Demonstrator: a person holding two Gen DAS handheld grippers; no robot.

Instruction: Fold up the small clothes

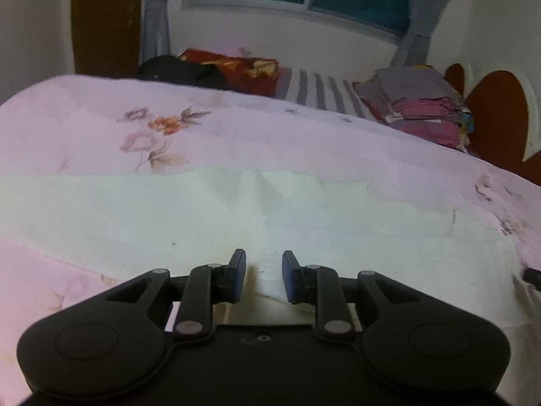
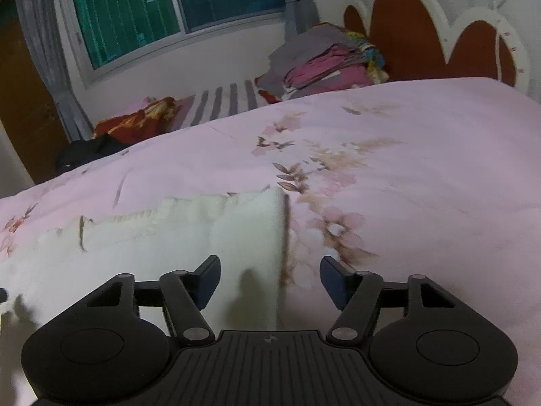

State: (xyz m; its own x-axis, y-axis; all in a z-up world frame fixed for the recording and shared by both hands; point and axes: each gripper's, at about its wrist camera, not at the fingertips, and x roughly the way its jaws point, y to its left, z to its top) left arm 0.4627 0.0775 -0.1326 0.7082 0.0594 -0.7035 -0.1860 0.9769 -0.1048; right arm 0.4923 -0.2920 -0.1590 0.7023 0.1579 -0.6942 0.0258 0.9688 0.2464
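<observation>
A small white cloth lies flat on the pink floral bedspread. In the left wrist view my left gripper hovers over the cloth's near edge, its jaws partly open and empty. In the right wrist view the same white cloth shows with its right edge running down the middle. My right gripper is wide open and empty above that right edge, one finger over the cloth and one over the bedspread.
A pile of folded clothes sits at the far side by the red headboard; it also shows in the right wrist view. A red floral pillow and a black item lie below the window.
</observation>
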